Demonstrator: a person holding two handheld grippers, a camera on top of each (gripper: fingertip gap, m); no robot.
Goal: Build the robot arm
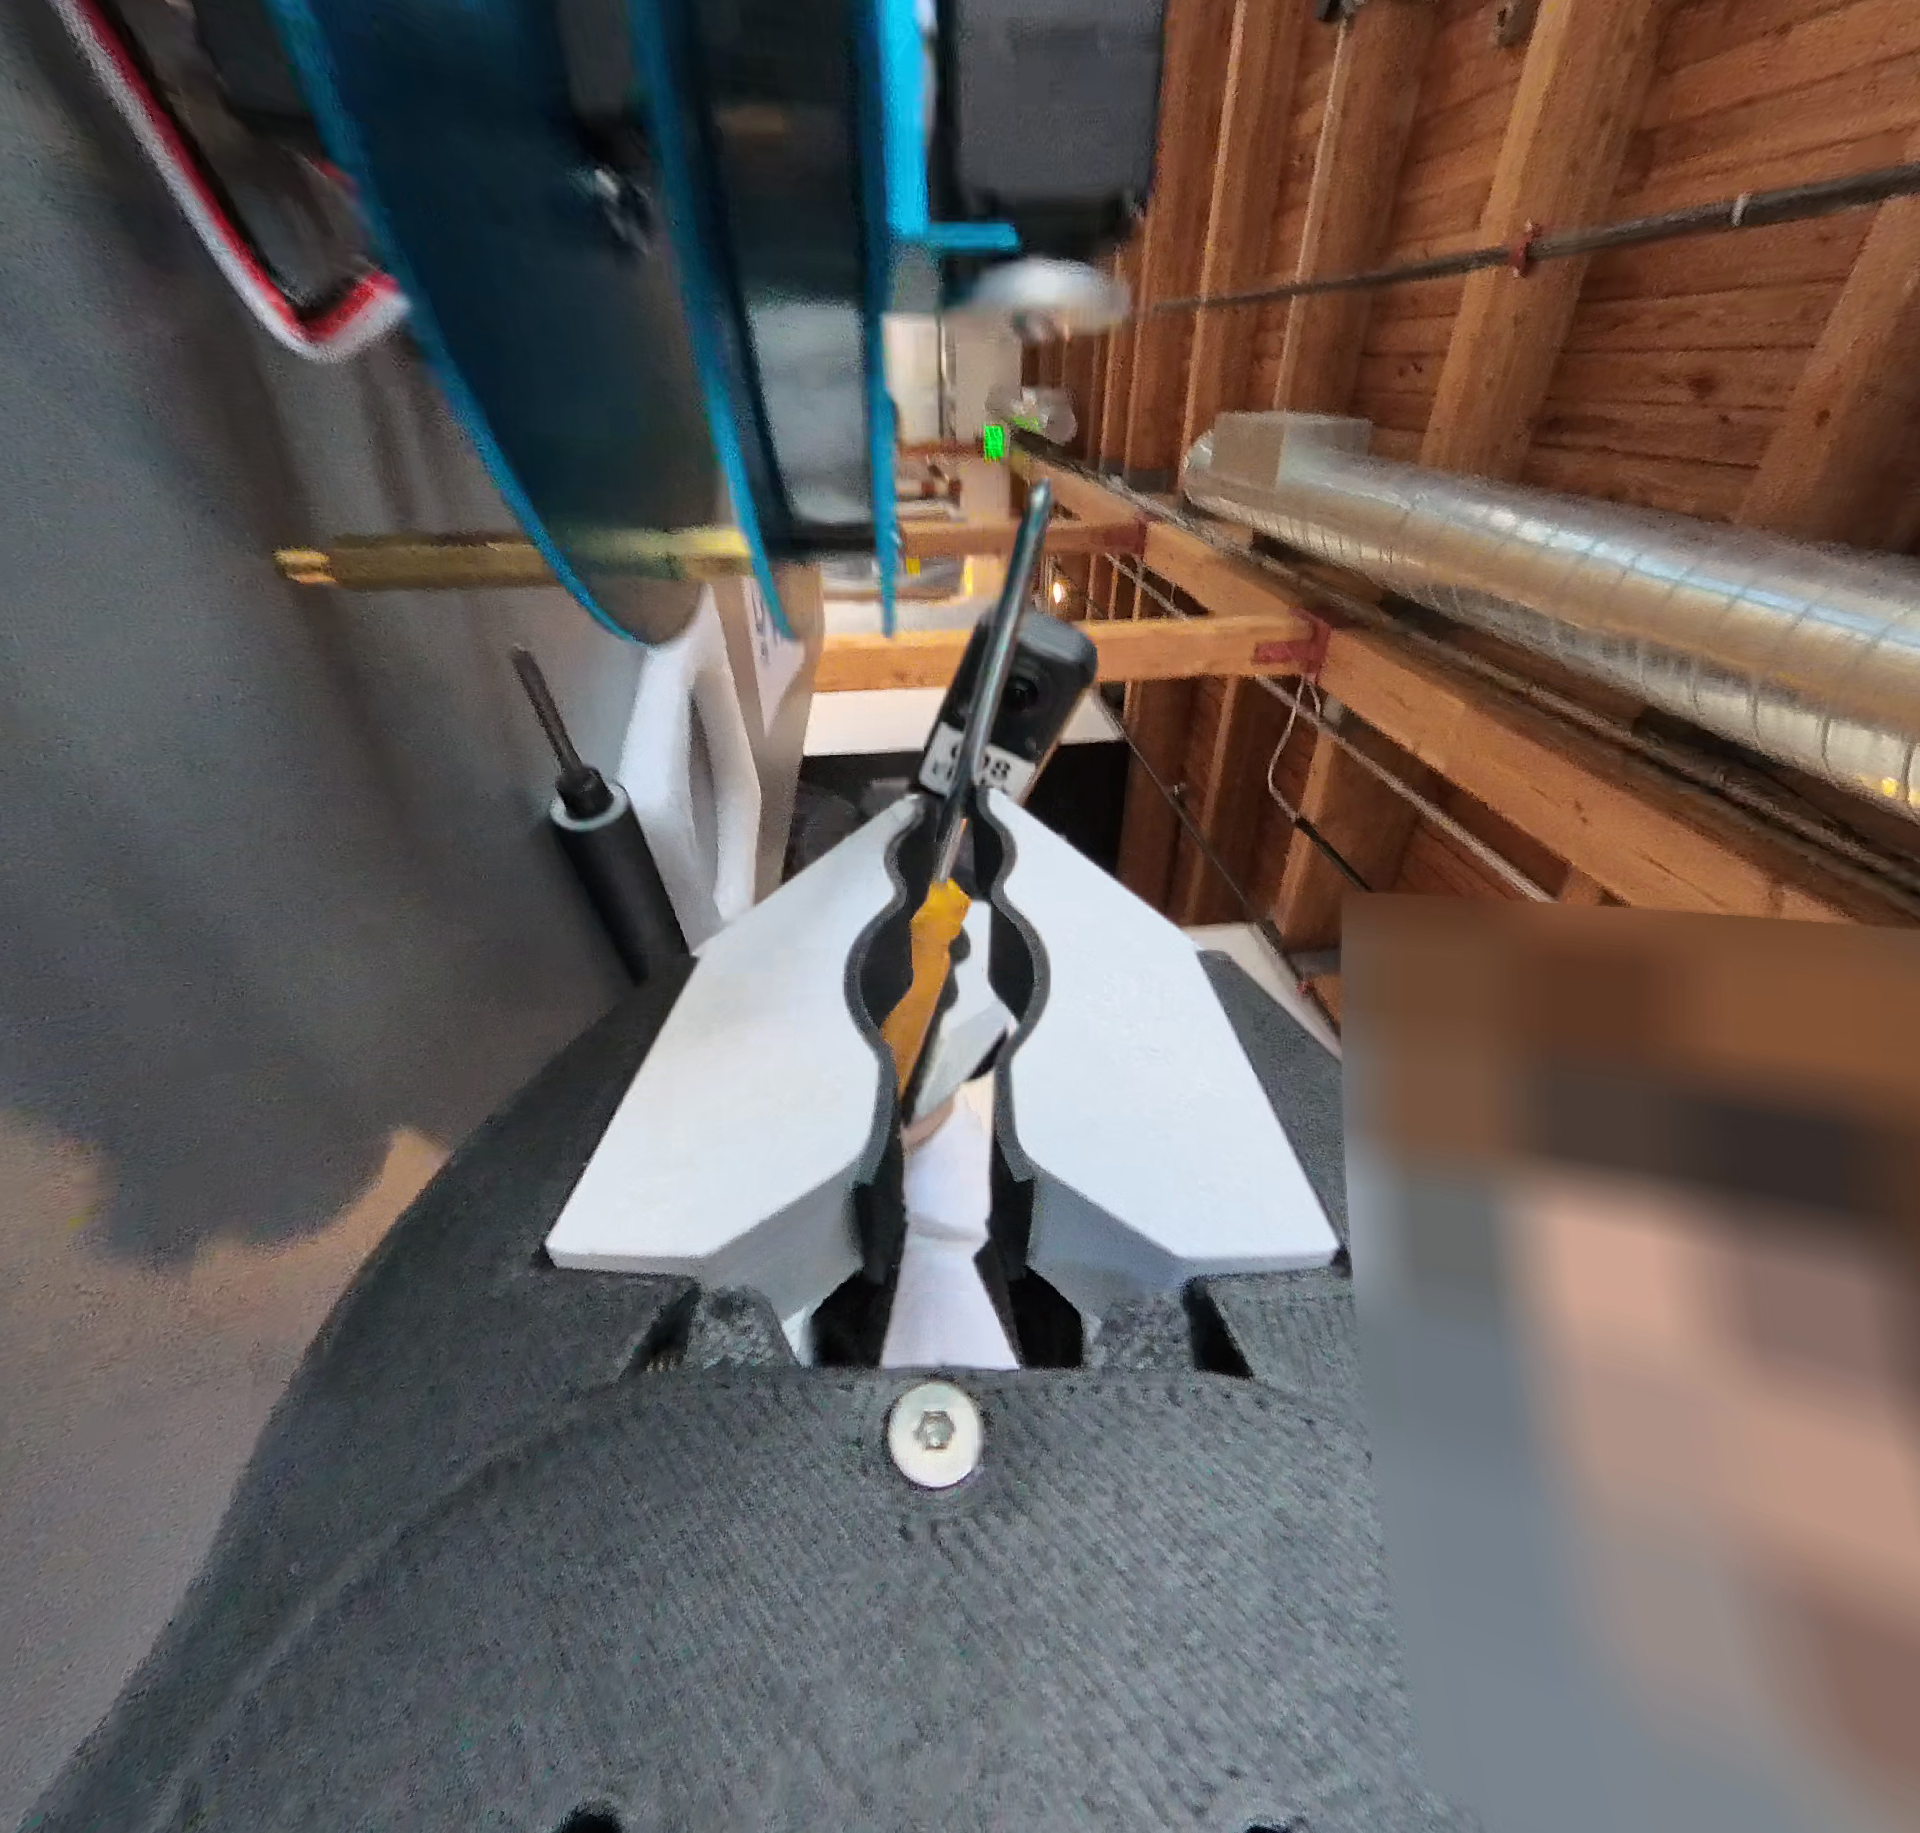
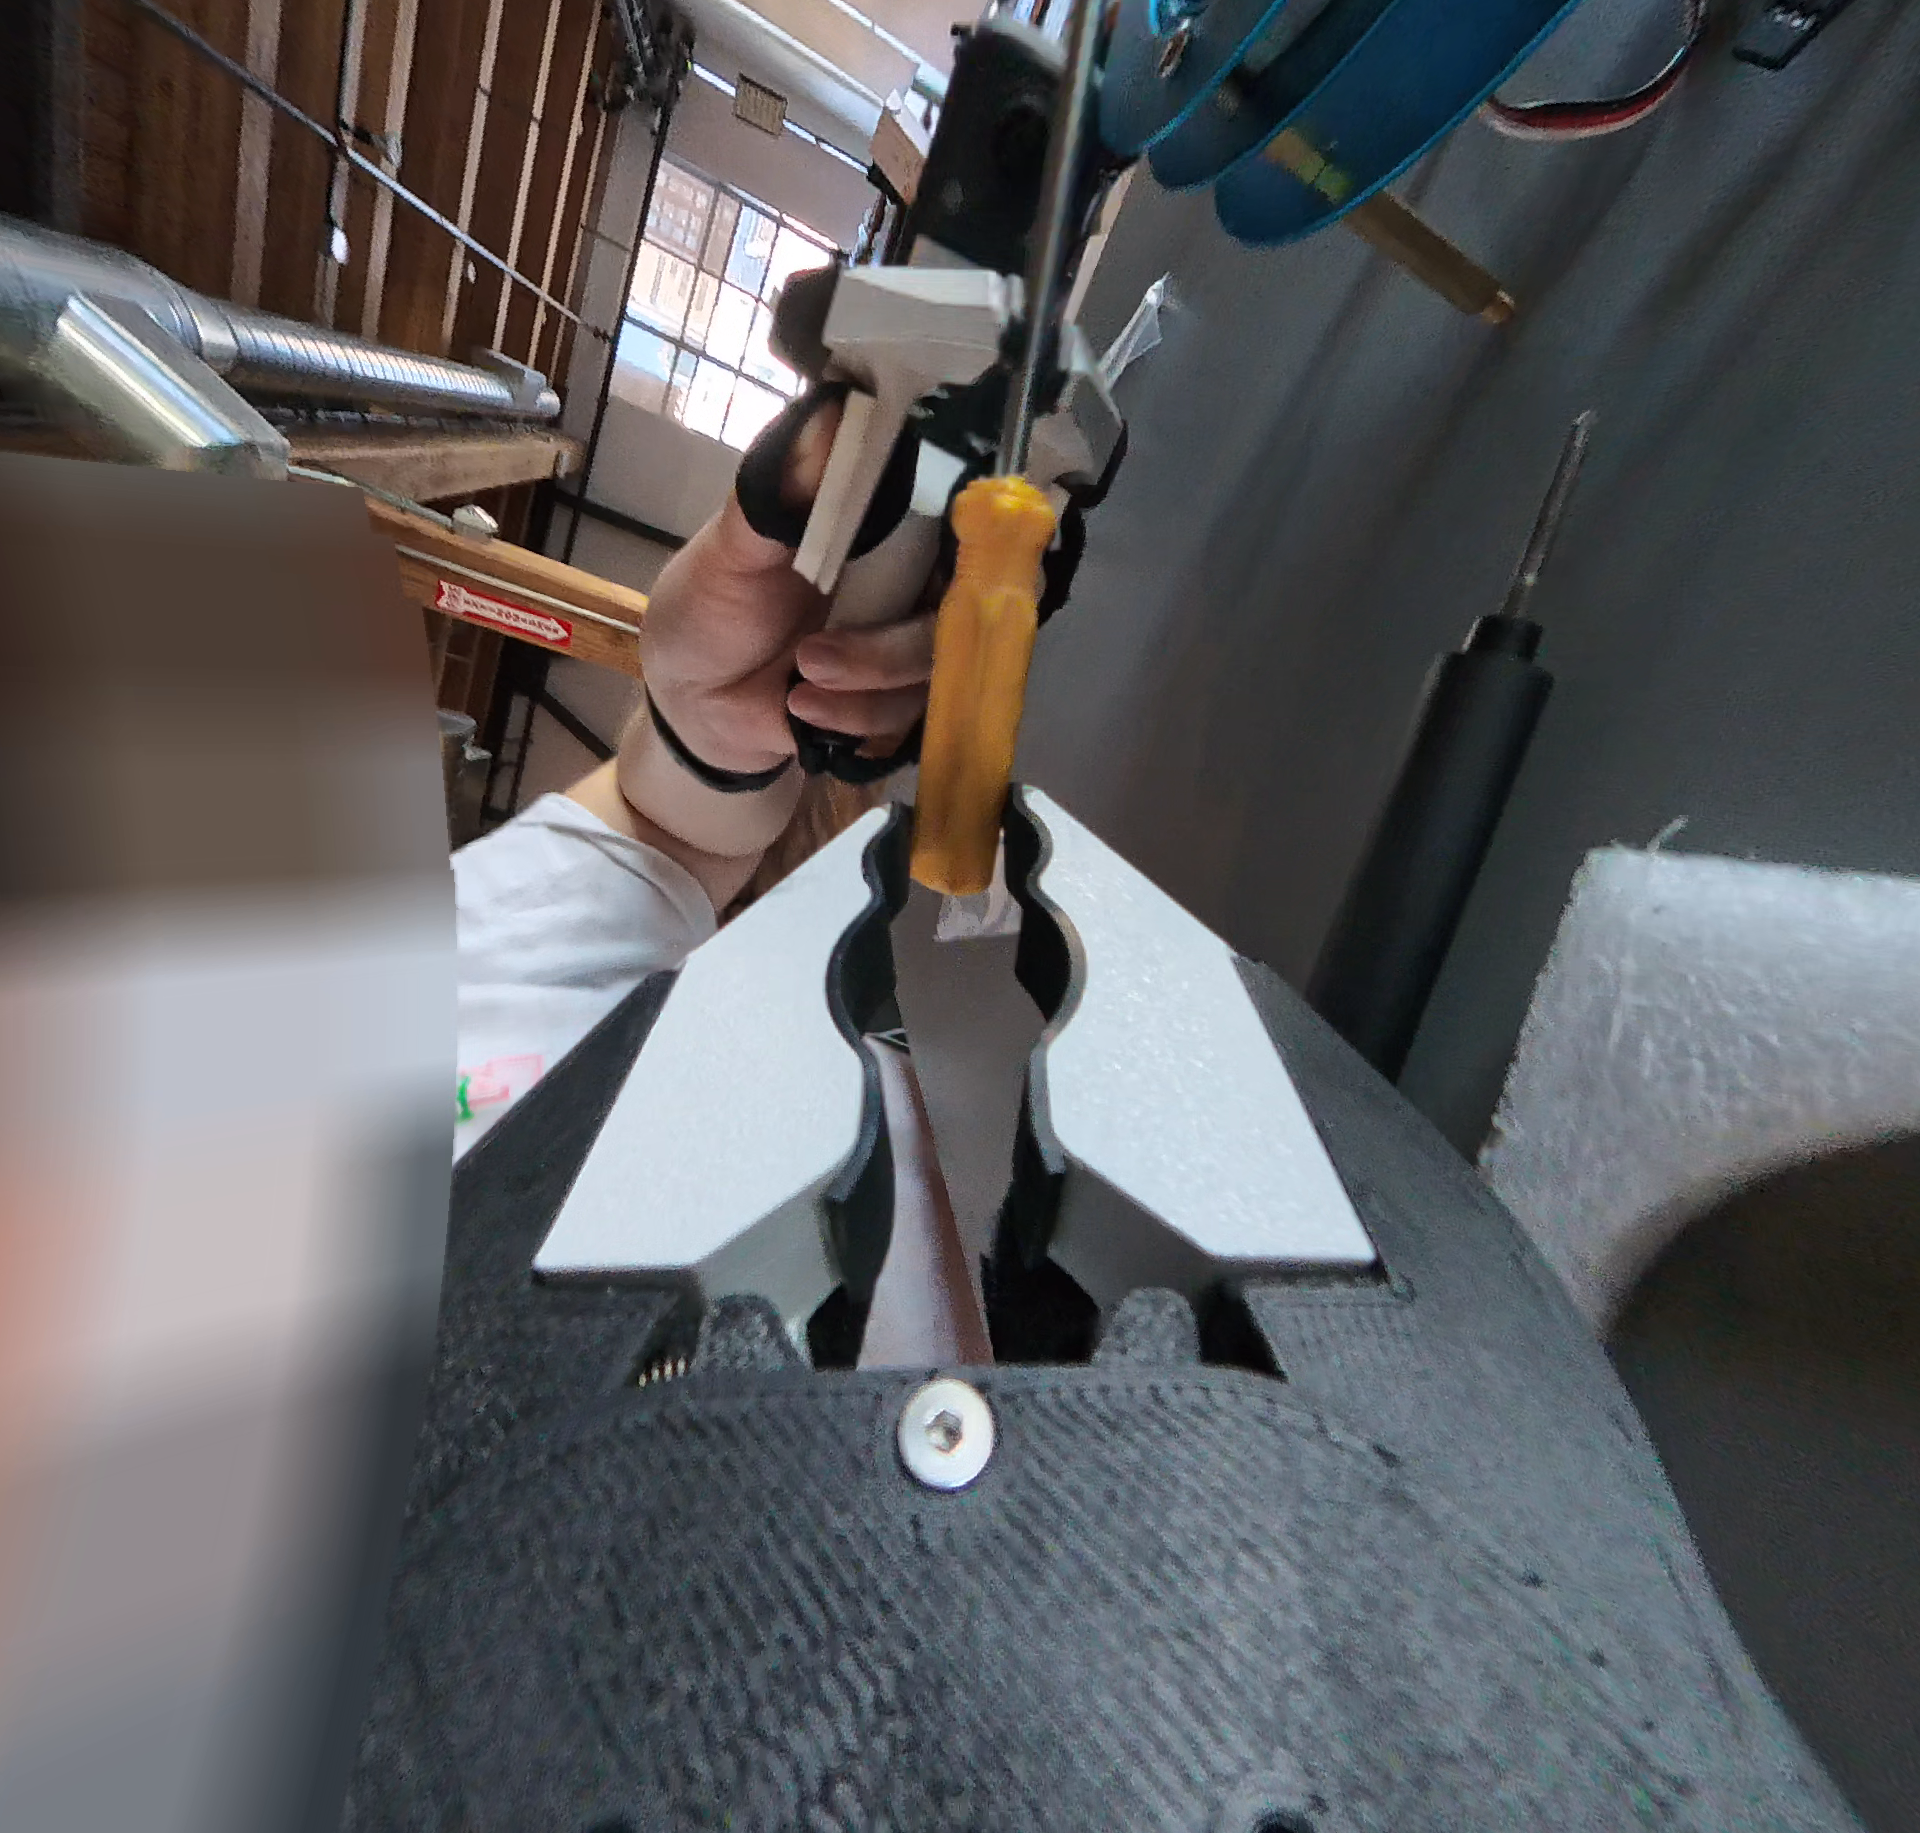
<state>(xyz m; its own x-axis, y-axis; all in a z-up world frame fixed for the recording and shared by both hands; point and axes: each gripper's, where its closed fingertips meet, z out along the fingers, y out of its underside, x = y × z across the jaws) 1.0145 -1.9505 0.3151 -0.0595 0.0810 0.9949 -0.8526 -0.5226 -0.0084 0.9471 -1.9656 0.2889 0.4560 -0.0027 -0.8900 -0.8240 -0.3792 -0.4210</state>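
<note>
A screwdriver with a yellow handle point(image 2: 977, 682) and a steel shaft point(image 1: 1003, 630) is held between both grippers. My left gripper point(image 1: 951, 817) is shut on the shaft just above the handle point(image 1: 920, 994), which shows through the gap between its fingers. In the right wrist view the left gripper point(image 2: 1023, 370) shows farther off, held by a person's hand point(image 2: 727, 640). My right gripper point(image 2: 961, 812) has its fingertips closed on either side of the handle's butt end.
A stack of blue-rimmed discs on a brass standoff point(image 1: 540, 329) point(image 2: 1299, 69) hangs close by over a grey surface point(image 1: 208, 744). A black cylindrical driver with a bit point(image 2: 1423, 848) point(image 1: 613, 879) and a white foam block point(image 2: 1714, 1004) stand beside it. A silver duct point(image 1: 1558, 588) runs along wooden boards. The grippers' ends are close to 7 cm from one another.
</note>
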